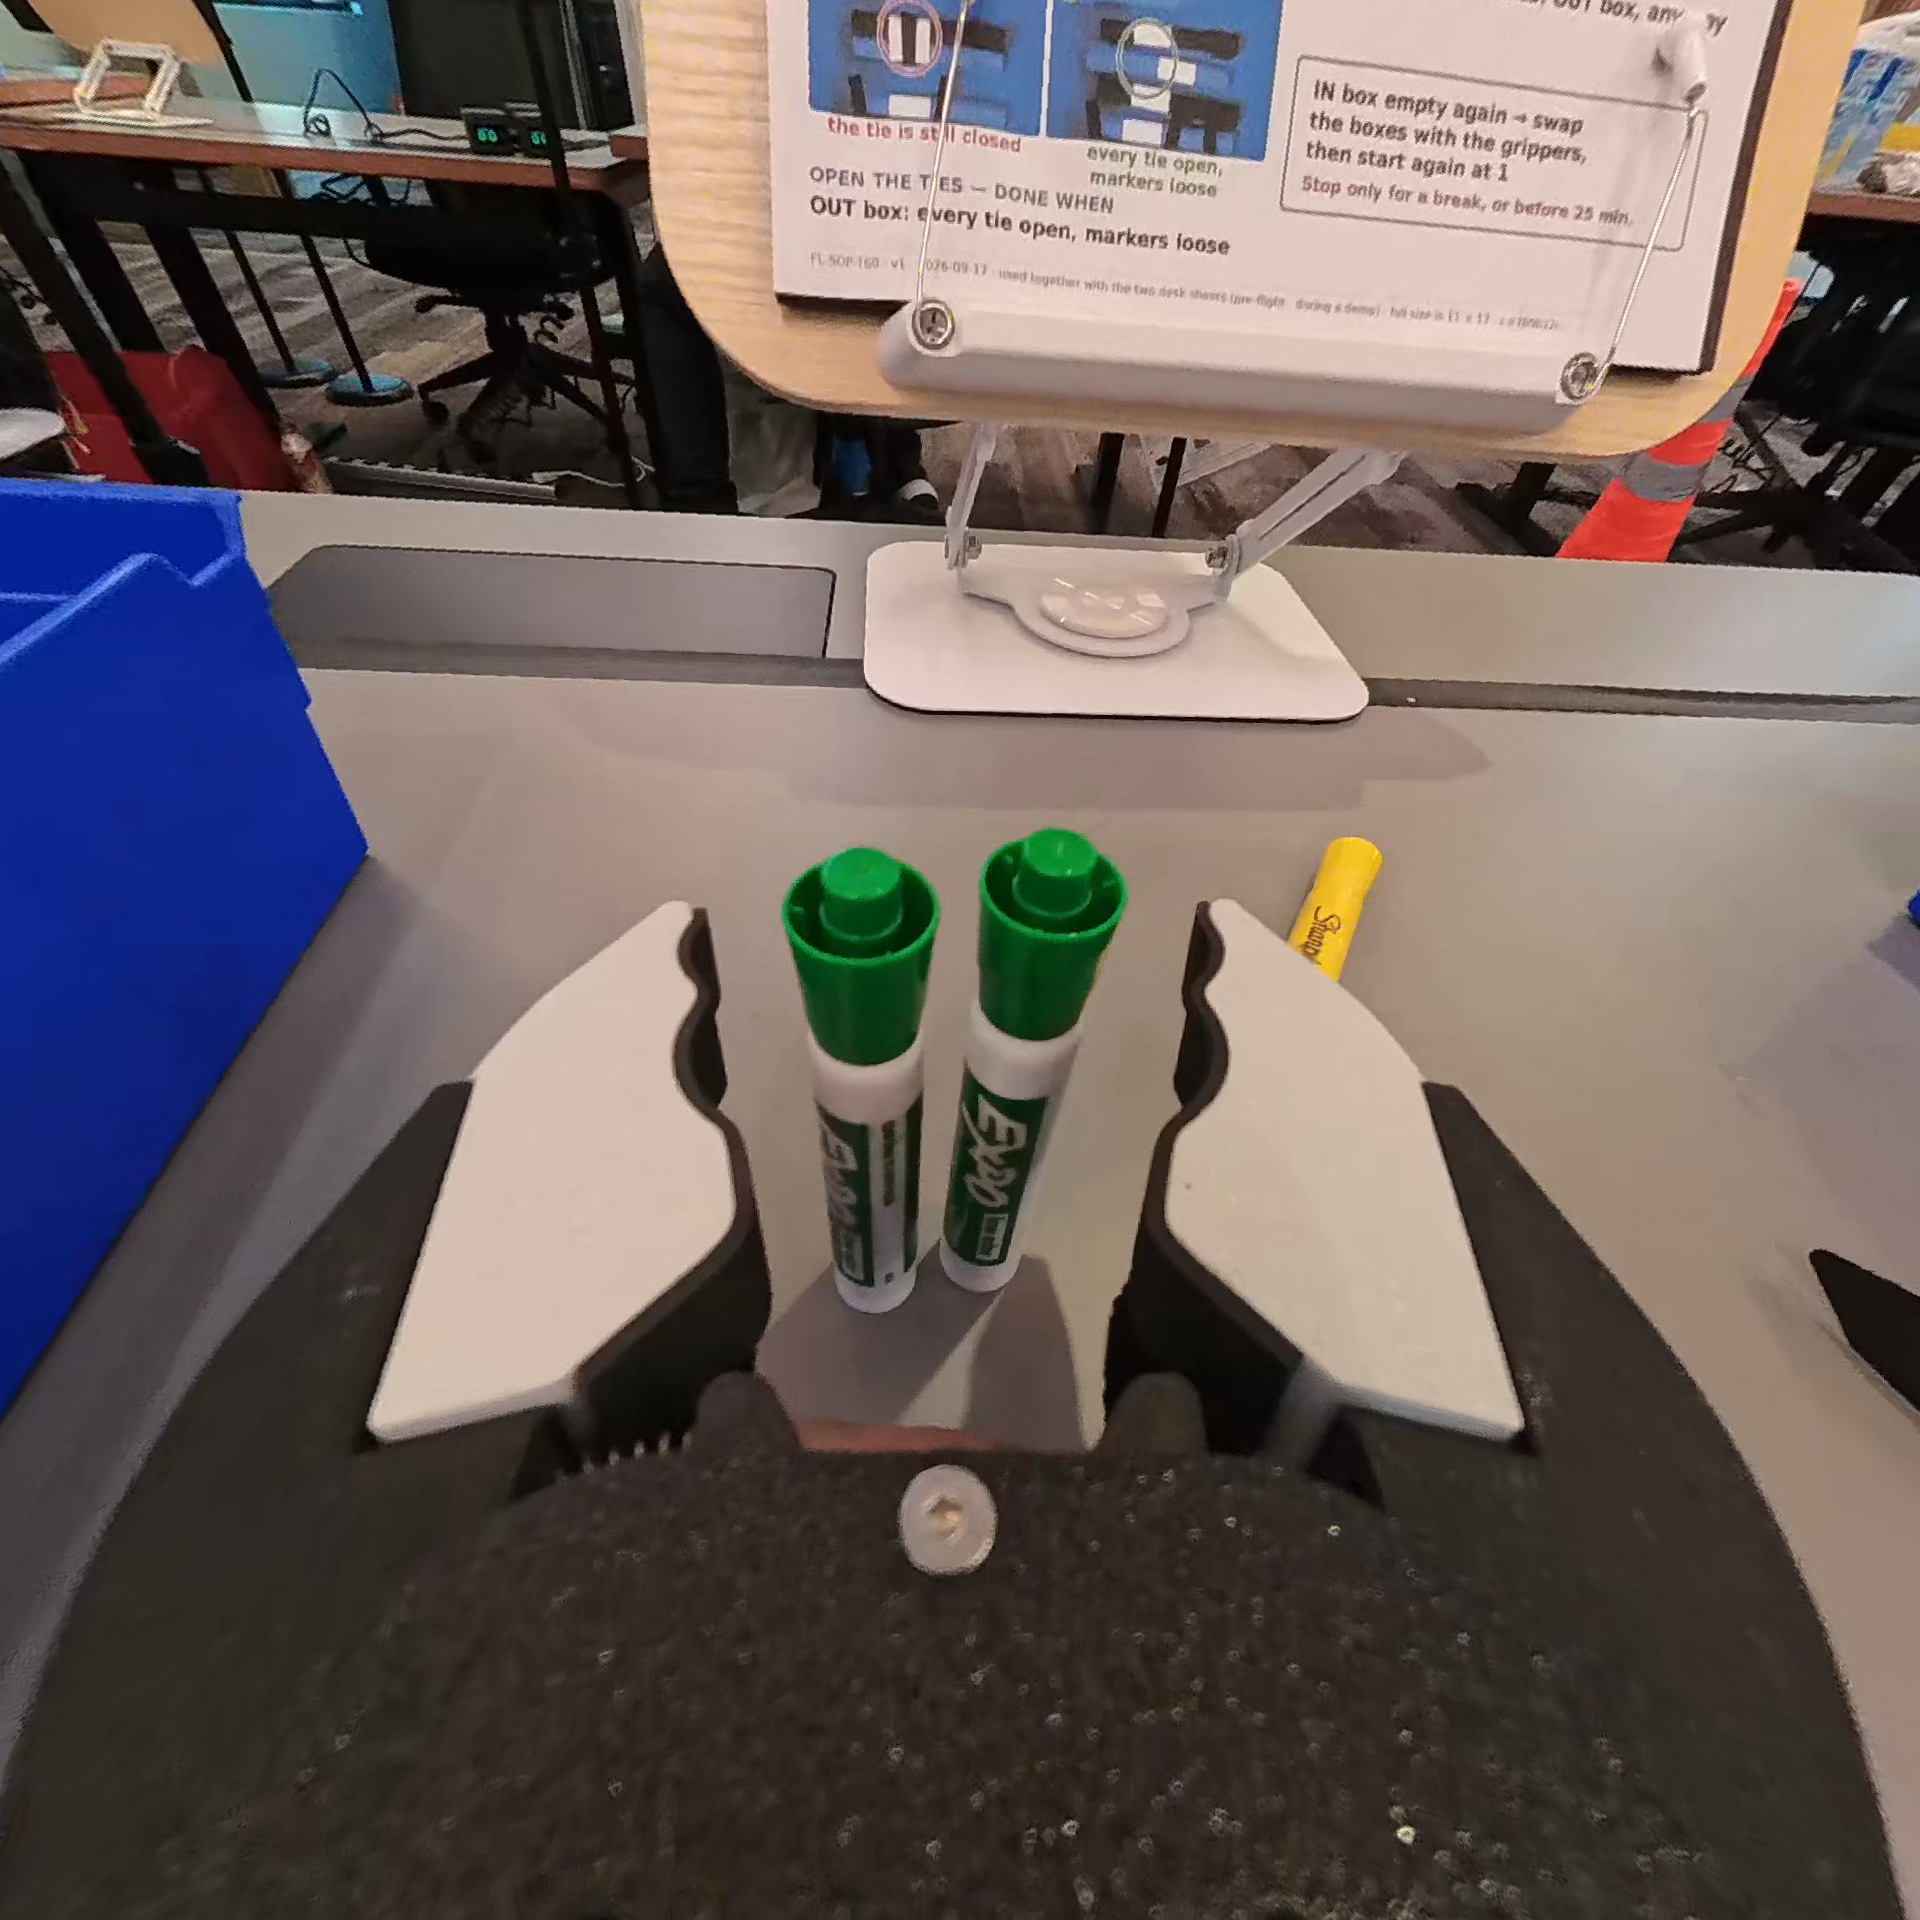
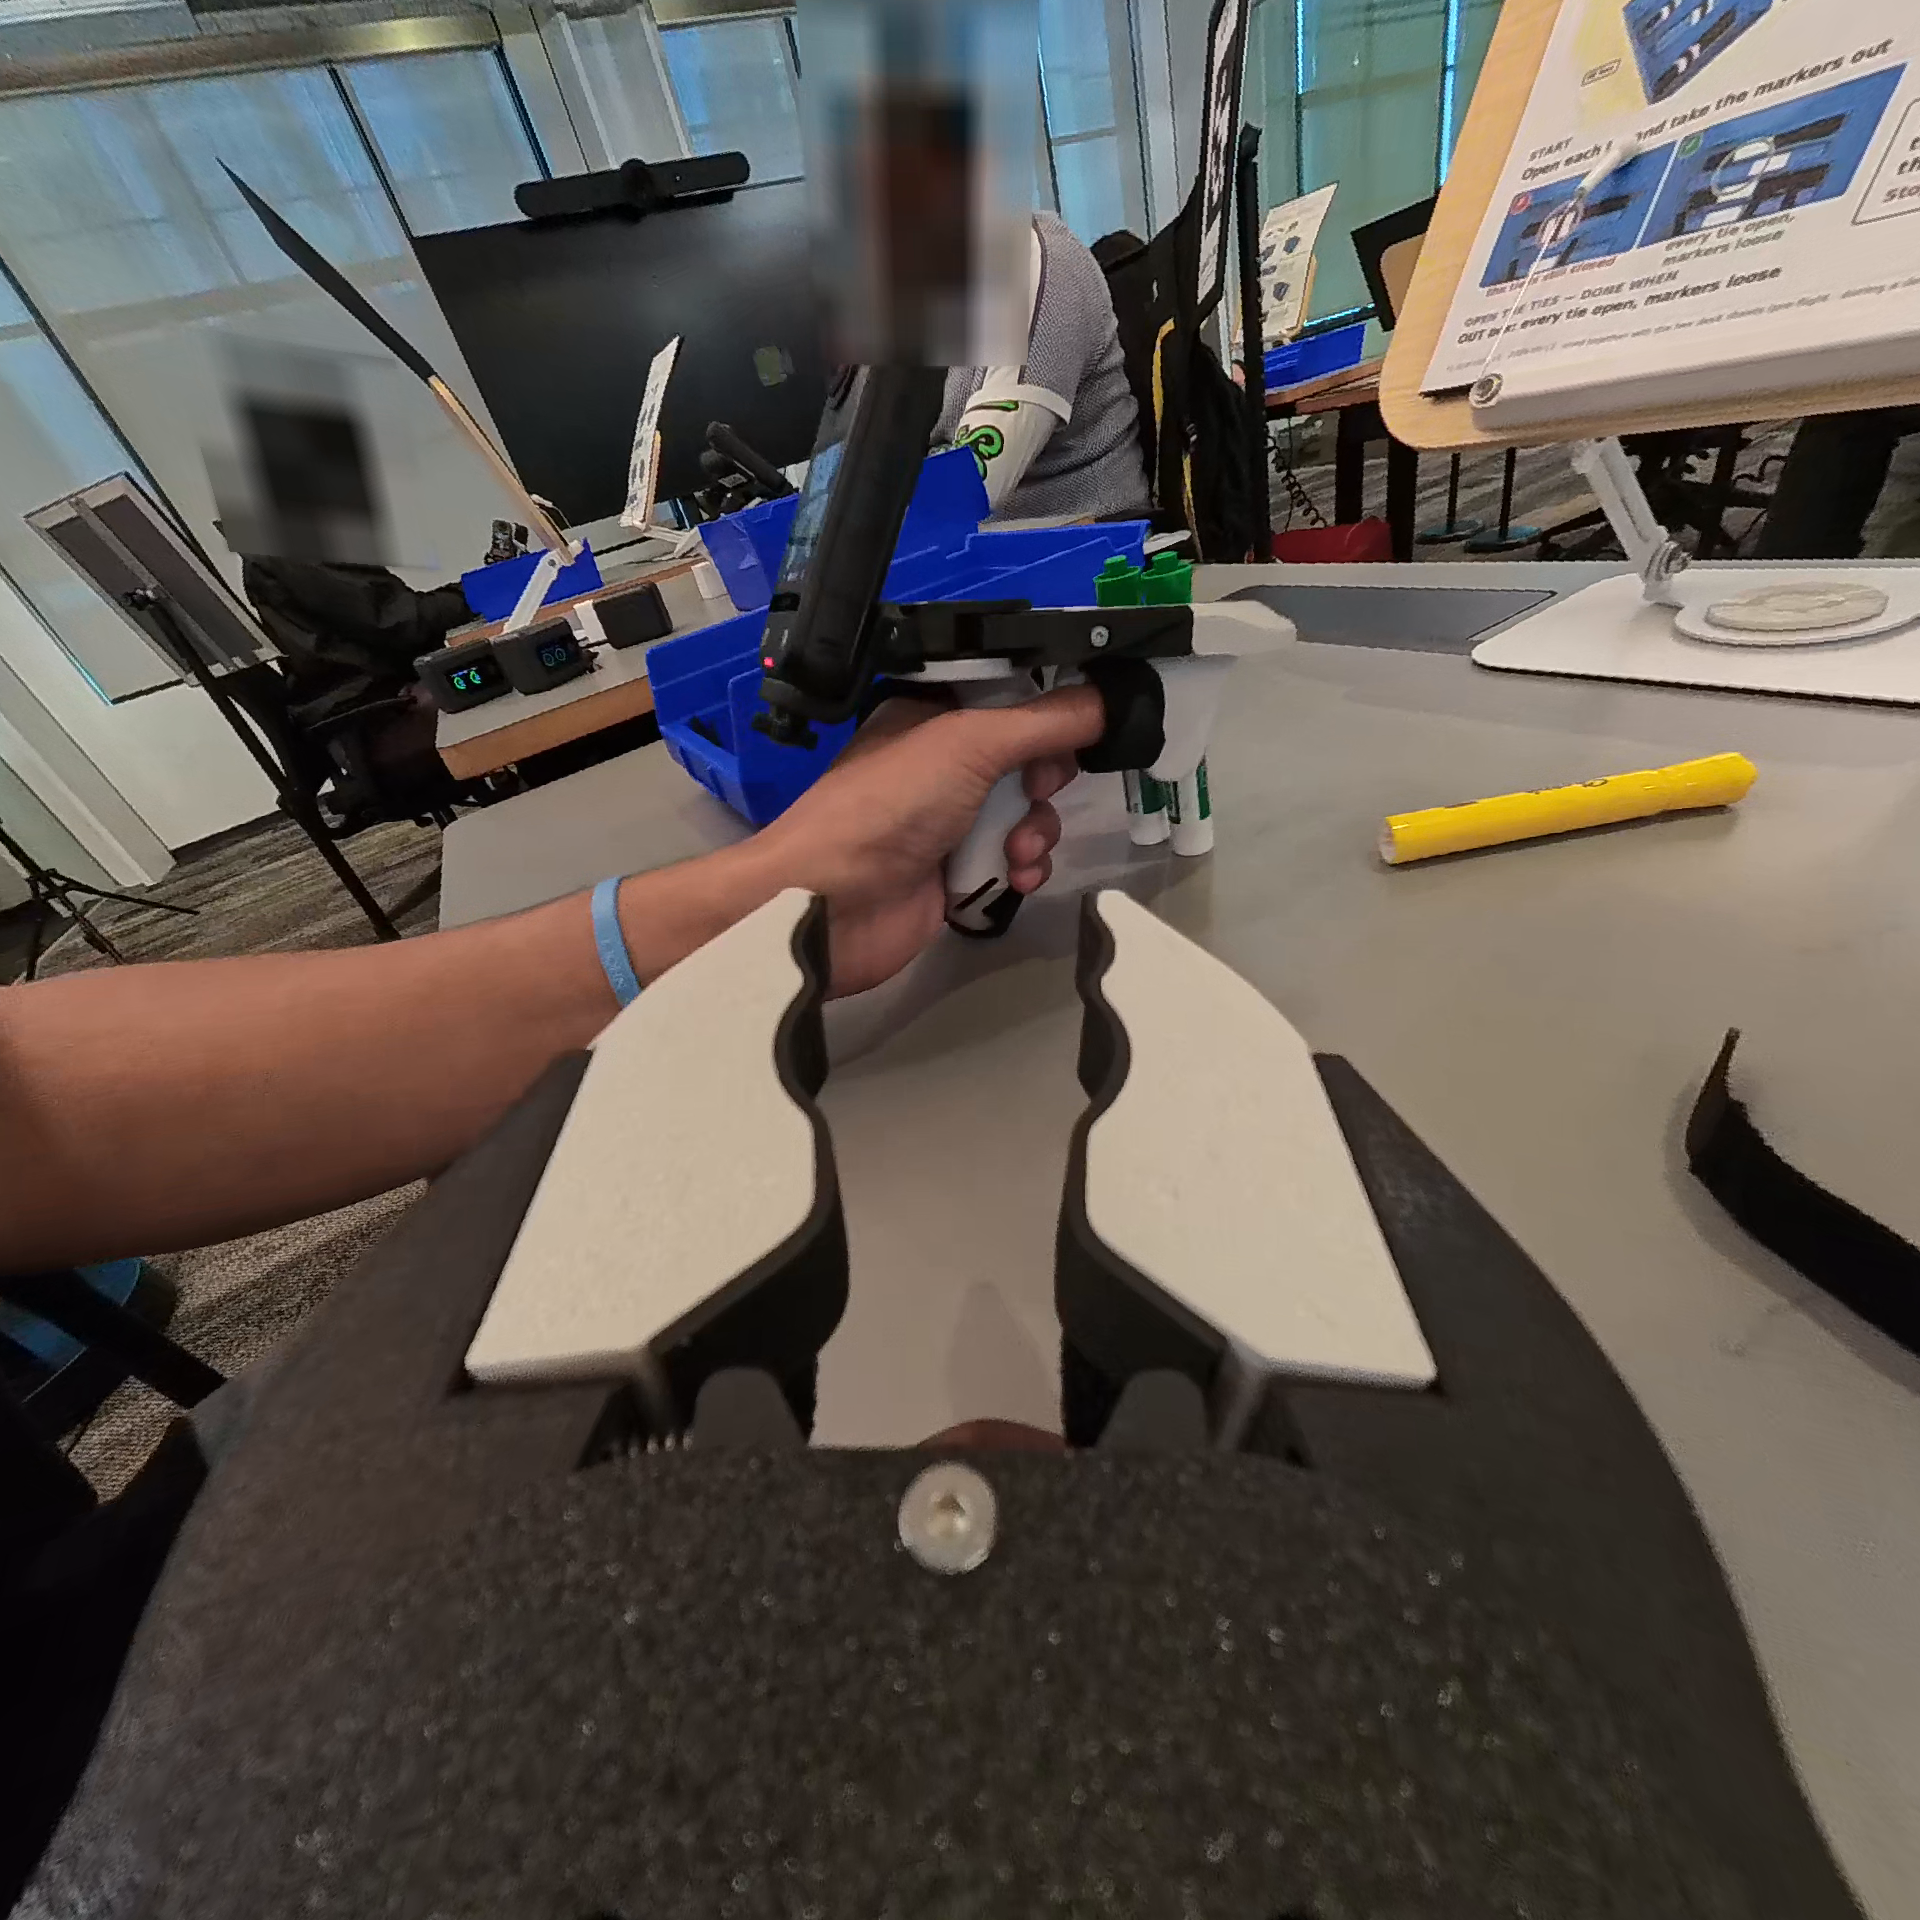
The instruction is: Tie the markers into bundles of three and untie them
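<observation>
Surface: grey table [image 1: 1558, 883], blue bin [image 1: 135, 790] at left
Left gripper [image 1: 951, 914]: fingers wide, two green markers [image 1: 935, 1049] standing between, untouched
Right gripper [image 2: 951, 909]: fingers apart, empty
Yellow marker [image 2: 1569, 808]: lying apart

two upright markers [image 1: 940, 1070] between the open left claw [image 1: 951, 940] fingers, bin [image 1: 135, 831] left, third marker [image 1: 1335, 904] right

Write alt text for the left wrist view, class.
Two green markers stand upright on a grey table between the open left gripper's fingers, touching neither. A yellow marker lies beyond; a blue bin sits left.
</observation>
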Demonstrator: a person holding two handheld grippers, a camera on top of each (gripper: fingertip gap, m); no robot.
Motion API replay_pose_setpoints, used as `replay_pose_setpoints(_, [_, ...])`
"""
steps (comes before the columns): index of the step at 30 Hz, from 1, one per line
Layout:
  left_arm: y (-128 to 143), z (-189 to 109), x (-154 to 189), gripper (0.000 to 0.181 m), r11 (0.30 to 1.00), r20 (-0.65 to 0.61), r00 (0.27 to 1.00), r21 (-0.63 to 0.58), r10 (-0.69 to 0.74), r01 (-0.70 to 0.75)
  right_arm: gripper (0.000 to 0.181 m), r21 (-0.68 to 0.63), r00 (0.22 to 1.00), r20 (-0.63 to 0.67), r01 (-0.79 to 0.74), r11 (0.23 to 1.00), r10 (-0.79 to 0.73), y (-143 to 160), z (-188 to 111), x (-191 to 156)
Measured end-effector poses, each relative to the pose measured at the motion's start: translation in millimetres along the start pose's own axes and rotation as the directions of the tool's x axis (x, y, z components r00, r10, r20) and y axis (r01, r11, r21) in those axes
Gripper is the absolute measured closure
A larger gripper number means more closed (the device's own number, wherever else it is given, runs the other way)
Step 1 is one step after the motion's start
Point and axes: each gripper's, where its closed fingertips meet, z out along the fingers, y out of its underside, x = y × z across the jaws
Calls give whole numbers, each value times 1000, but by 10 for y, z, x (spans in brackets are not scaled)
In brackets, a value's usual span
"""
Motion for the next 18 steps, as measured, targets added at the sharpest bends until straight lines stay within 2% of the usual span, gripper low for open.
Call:
replay_pose_setpoints(4, [20,-22,23,96,1000,-26,1000,-13,17,-18,136,-15,1000,-19,-4,1000,4,21,-9,62])
replay_pose_setpoints(7, [62,-117,38,96,997,-69,996,-47,61,-64,136,-69,996,-92,-20,997,13,67,-32,214])
replay_pose_setpoints(10, [124,-329,37,96,986,-119,983,-69,140,-149,137,-139,985,-169,-59,989,35,97,-59,403])
replay_pose_setpoints(12, [132,-526,0,96,983,-152,976,-72,154,-166,142,-154,973,-196,-150,976,119,38,-35,505])
replay_pose_setpoints(15, [194,-826,-16,101,990,-222,972,-97,81,-105,147,-194,936,-246,-303,933,253,-103,106,697])
replay_pose_setpoints(18, [184,-1017,-58,102,996,-232,970,-48,68,-81,146,-303,925,-334,-289,908,183,-210,380,1050])
